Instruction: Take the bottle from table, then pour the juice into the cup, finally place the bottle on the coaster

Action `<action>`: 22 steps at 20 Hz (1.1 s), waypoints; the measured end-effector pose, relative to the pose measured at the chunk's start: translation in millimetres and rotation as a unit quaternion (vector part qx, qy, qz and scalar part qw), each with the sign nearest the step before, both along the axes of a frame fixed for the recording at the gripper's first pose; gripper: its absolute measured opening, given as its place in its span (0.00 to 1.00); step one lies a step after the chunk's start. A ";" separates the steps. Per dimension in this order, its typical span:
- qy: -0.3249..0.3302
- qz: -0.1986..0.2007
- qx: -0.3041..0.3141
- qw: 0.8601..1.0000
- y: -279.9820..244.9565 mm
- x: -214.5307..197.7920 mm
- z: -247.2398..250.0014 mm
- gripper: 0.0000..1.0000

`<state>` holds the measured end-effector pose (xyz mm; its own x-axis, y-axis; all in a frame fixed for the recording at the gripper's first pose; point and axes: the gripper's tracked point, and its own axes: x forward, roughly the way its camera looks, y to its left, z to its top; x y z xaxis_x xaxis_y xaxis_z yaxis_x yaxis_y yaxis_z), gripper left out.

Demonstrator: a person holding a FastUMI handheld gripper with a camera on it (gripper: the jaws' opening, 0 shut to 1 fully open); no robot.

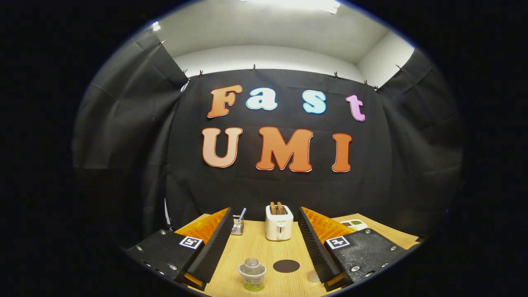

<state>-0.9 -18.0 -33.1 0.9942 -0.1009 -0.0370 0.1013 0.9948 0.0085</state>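
The left finger (210, 243) sits over the left part of the wooden table (255, 247), with a square black-and-white marker on the block behind it. Just past its tip, near the back wall, there's a small metal holder (237, 226) with a straw-like stick poking out of it.

Between the two fingers — so the gripper (264, 235) is spread wide apart, clamped on nothing — stands the bottle (252, 274). It's upright, clear, no cap that I can make out, with a bit of green at the bottom, and it sits closer to the left finger than the right. Just beside it to the right lies a dark round coaster (286, 266), flat on the wood, not touching the bottle.

Farther back, roughly in the middle, is a white toaster (279, 222) with two slices of toast sticking up (lever side faces the camera).

Then the right finger (315, 245), and beyond it a small white gadget (354, 224) near the table's far right corner — too small to tell what it is.
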 end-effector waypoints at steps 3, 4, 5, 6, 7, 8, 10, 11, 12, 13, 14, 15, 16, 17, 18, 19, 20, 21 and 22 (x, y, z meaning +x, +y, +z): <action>0.004 -0.003 0.015 1.000 1.7 3.6 -17.7 0.93; 0.009 -0.001 0.022 1.000 3.6 3.5 -27.2 0.93; 0.013 -0.001 0.025 1.000 3.9 4.9 -36.9 0.93; 0.021 0.000 0.027 0.999 4.8 6.1 -49.4 0.93; 0.027 0.000 0.027 0.999 5.3 6.9 -59.2 0.93; 0.034 0.002 0.025 0.999 7.1 7.8 -71.0 0.93; 0.046 0.009 0.021 0.999 13.2 9.1 -94.1 0.93; 0.053 0.012 0.018 0.998 16.3 10.4 -106.6 0.93; 0.057 0.015 0.016 0.998 19.6 11.6 -115.9 0.93; 0.062 0.018 0.014 0.998 23.0 12.0 -124.5 0.93; 0.068 0.016 0.010 0.998 23.7 12.2 -134.7 0.93; 0.072 0.011 0.005 0.997 22.4 12.4 -141.2 0.93; 0.078 0.008 0.002 0.997 23.1 12.0 -149.6 0.93; 0.081 0.006 0.000 0.997 23.9 12.6 -157.2 0.93; 0.088 0.007 0.000 0.996 25.7 12.9 -166.3 0.93; 0.091 0.005 -0.002 0.996 27.3 12.7 -172.3 0.93; 0.099 0.005 -0.001 0.995 27.7 12.5 -179.8 0.93; 0.103 0.003 0.000 0.995 28.0 12.1 -188.0 0.93; 0.109 0.003 0.003 0.994 28.5 12.3 -196.4 0.92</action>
